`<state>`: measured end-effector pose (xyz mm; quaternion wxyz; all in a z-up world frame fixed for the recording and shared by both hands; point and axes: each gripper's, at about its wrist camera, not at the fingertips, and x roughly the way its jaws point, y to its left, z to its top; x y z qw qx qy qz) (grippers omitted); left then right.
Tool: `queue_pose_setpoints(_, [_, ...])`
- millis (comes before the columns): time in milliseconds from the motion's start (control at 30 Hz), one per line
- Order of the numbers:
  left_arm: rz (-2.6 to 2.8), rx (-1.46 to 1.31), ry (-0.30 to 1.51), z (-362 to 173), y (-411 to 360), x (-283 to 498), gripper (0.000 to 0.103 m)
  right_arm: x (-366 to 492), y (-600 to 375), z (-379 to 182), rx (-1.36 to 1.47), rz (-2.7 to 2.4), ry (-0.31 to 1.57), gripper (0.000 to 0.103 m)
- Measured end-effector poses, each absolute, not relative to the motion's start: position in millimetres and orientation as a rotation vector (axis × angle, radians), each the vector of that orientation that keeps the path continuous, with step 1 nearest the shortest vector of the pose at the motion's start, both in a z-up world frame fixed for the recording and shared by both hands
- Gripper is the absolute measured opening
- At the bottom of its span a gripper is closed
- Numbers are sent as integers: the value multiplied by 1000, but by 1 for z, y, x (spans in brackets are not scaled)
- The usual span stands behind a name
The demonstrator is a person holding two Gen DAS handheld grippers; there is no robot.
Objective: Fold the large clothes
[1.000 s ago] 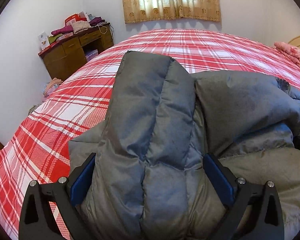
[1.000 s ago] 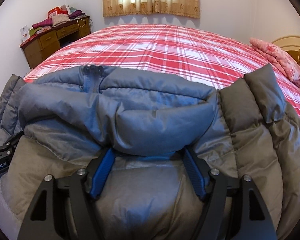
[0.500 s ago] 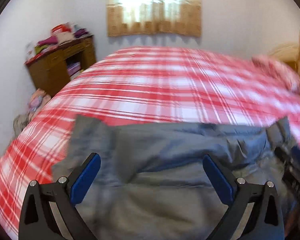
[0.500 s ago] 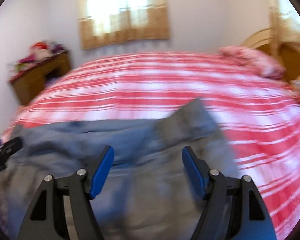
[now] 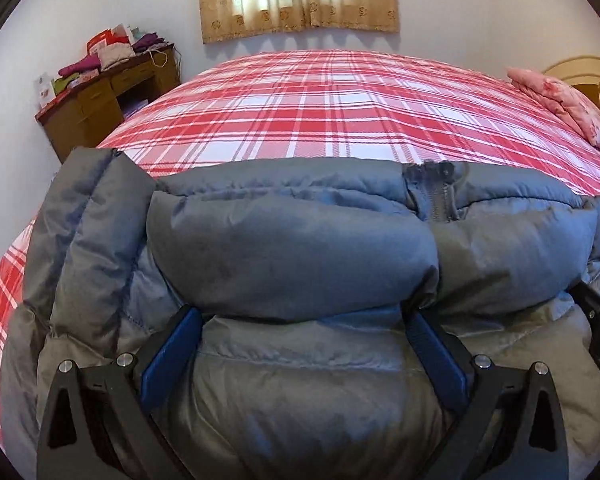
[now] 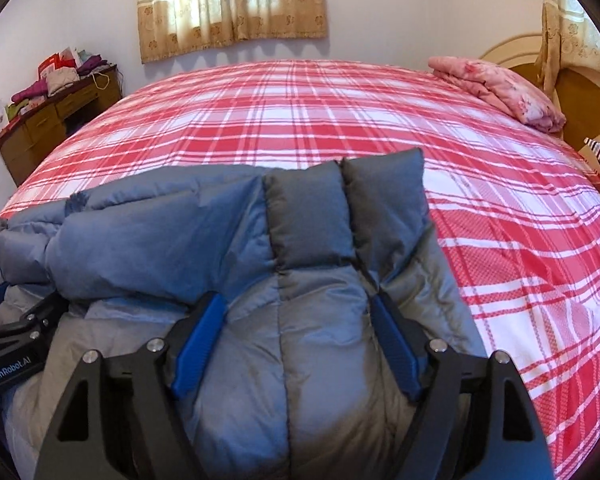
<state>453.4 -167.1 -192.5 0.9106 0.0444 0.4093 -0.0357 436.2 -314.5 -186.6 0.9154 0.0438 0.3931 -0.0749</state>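
Grey quilted nylon fills the lower half of both wrist views: the down jacket (image 5: 292, 248) lies bunched on the near edge of the plaid bedspread (image 5: 320, 112), with its long axis running side to side across your two grippers, zipper (image 5: 436, 196) facing away from you. Your left gripper (image 5: 300, 344) has its blue pads spread wide on either side of a puffy fold; the fabric bulges up between the jaws, and you cannot tell from this view whether the pads actually press on it or merely flank it. Your right gripper (image 6: 296, 332) is at the jacket's right end, below the upstanding quilted panel (image 6: 340, 208); its jaws are opening, with padding between them but no visible pinch.

What matters for the next move is that the jacket's bulk lies directly ahead of and under both sets of fingers, while bare bedspread stretches beyond it toward the curtain (image 6: 228, 4). Each hand sits at its own end, the left gripper's body just visible at the left edge of the right view, so neither is nearer overall. Any fold across the long axis would probably need both ends carried together.
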Motion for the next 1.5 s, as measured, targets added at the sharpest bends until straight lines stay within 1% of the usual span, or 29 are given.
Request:
queue_pose_setpoints(267, [-38, 94, 854, -197, -171, 454, 102, 441, -304, -192, 19, -162, 844, 81])
queue_pose_setpoints(633, [-32, 101, 866, -199, -172, 458, 102, 442, -301, -195, -4, -167, 857, 81])
queue_pose_setpoints(767, [-73, 114, 918, -192, -170, 458, 102, 439, -301, -187, 5, -147, 865, 81])
queue_pose_setpoints(833, [-112, 93, 906, -176, -161, 443, 102, 423, -299, -173, 34, -131, 836, 81])
queue_pose_setpoints(933, [-109, 111, 797, -146, -138, 407, 102, 398, -287, -150, 82, -67, 774, 82])
queue_pose_setpoints(1033, [-18, 115, 711, -128, -99, 378, 102, 381, -253, -136, 18, -9, 721, 86])
queue_pose_setpoints(1100, [47, 97, 718, -132, -69, 368, 102, 381, -232, -138, -14, 19, 734, 86])
queue_pose_setpoints(1167, [71, 71, 775, -145, -48, 366, 102, 385, -217, -149, -51, 1, 765, 86])
queue_pose_setpoints(1267, [69, -10, 865, -171, -20, 360, 102, 393, -201, -180, -103, -18, 834, 87])
queue_pose_setpoints(1333, [44, -72, 871, -178, -10, 353, 102, 393, -194, -190, -143, -39, 811, 92])
queue_pose_setpoints(1500, [54, -147, 849, -183, -5, 335, 102, 405, -196, -198, -132, -27, 860, 95])
